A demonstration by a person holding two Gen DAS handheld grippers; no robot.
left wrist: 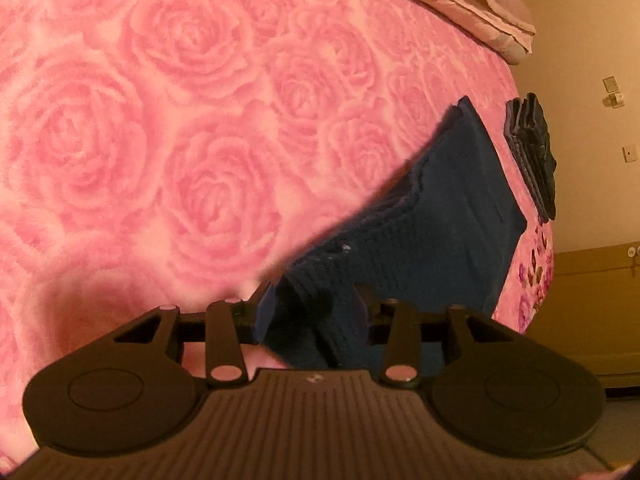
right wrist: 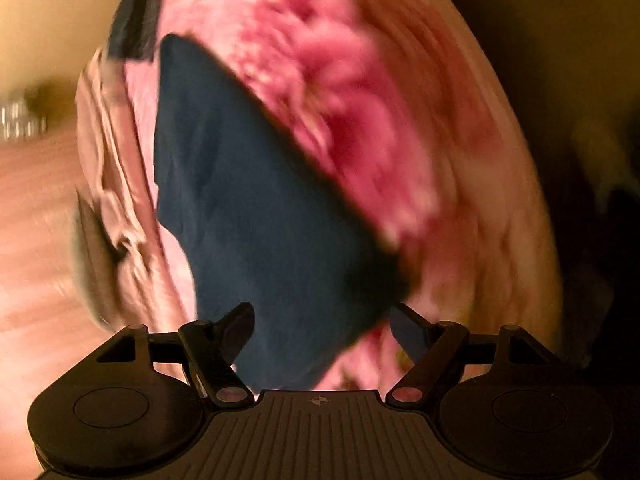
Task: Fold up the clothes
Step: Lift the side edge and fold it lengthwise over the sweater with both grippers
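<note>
**Blue knit garment between both grippers, on the bed**

Left gripper [left wrist: 312,316], low centre: fingers partly parted, folded blue garment [left wrist: 448,216] bunched between them; whether they pinch it I cannot tell. Right gripper [right wrist: 324,328]: fingers wide, garment's corner between, ungripped; likely positioning for a fold. Folded dark stack [left wrist: 532,156] lies right, at the bed [left wrist: 160,120] edge.

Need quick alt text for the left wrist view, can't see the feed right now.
The left gripper has a folded dark blue knit garment between its fingers, above a pink rose-print bedspread. A dark folded stack lies near the bed's far edge.
</note>
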